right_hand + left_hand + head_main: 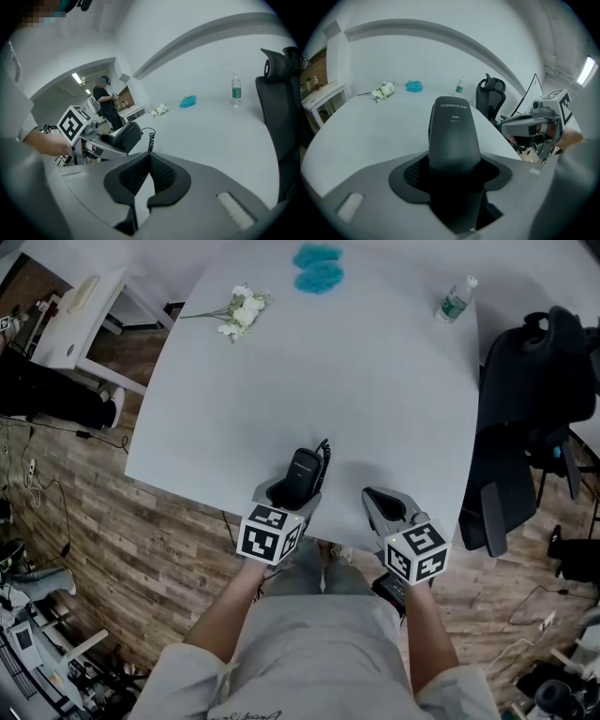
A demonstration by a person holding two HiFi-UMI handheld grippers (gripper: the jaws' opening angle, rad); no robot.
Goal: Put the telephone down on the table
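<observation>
A black telephone handset point(302, 474) with a coiled cord point(324, 451) is over the near edge of the white table point(375, 381). My left gripper point(298, 487) is shut on it. In the left gripper view the handset point(453, 136) stands up between the dark pads, its top end pointing across the table. The right gripper view shows the handset point(125, 136) and its cord point(151, 140) at the left, held by the left gripper. I cannot tell whether the handset touches the table. My right gripper point(386, 506) is beside it at the table's edge, its pads point(159, 174) closed together on nothing.
White flowers point(242, 310), a blue cloth point(319, 268) and a water bottle point(457, 298) lie at the table's far side. A black office chair point(534, 409) stands at the right. A small white side table point(80, 315) is at the far left on the wood floor.
</observation>
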